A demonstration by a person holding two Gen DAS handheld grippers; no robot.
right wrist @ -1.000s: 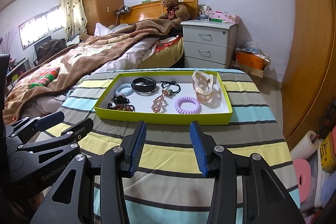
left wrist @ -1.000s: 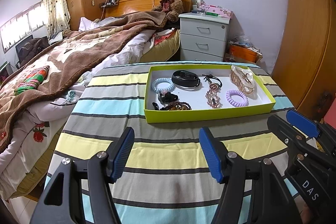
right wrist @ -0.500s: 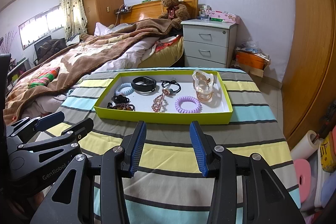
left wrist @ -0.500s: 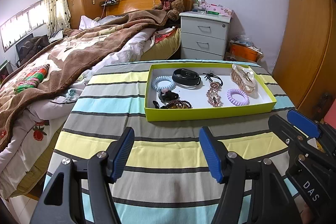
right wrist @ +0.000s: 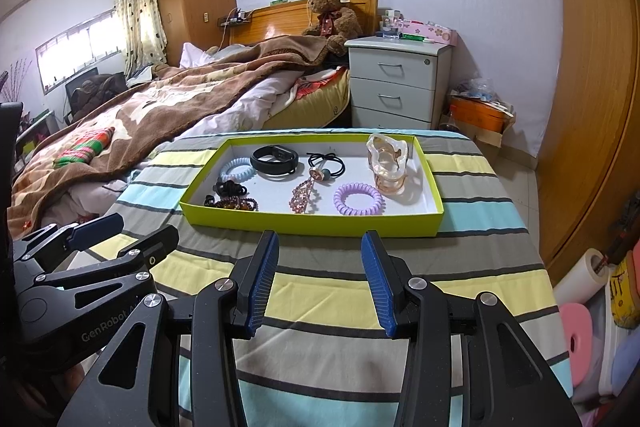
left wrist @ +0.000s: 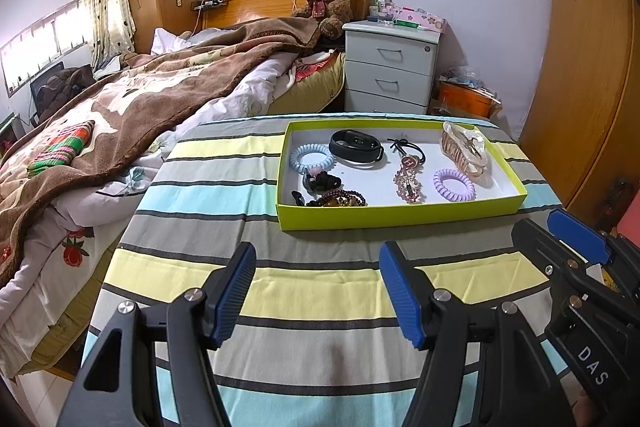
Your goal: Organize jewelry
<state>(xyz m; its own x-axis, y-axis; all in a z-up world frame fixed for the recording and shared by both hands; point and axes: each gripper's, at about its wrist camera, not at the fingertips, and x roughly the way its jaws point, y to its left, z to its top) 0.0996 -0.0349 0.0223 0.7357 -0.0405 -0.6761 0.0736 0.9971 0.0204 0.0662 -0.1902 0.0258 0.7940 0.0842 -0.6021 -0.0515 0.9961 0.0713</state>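
On striped cloth point(left wrist: 320, 283) | tray point(left wrist: 400, 217) w/ jewelry ahead | both tongs point(left wrist: 314, 291) point(right wrist: 320, 283) apart, empty

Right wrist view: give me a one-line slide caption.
Open right gripper hovers before green tray holding hair ties, bracelets and clip.

A matt woven striped cloth point(left wrist: 320, 291) covers the tabletop. The tray point(left wrist: 400, 217) looks like lime-green card with a smooth white paper-like floor. In it, the lilac coil tie point(left wrist: 454, 185) and pale blue coil tie point(left wrist: 312, 158) are glossy plastic, the black band point(left wrist: 354, 143) smooth and rubbery, the hair claw point(left wrist: 464, 149) translucent glossy plastic, the bead bracelet point(left wrist: 340, 198) polished. The left gripper point(left wrist: 316, 291) is matt black plastic with ribbed blue pads and bright metal pins. The blanket point(left wrist: 160, 95) is fuzzy brown fleece; the wardrobe point(left wrist: 588, 67) is smooth wood veneer.
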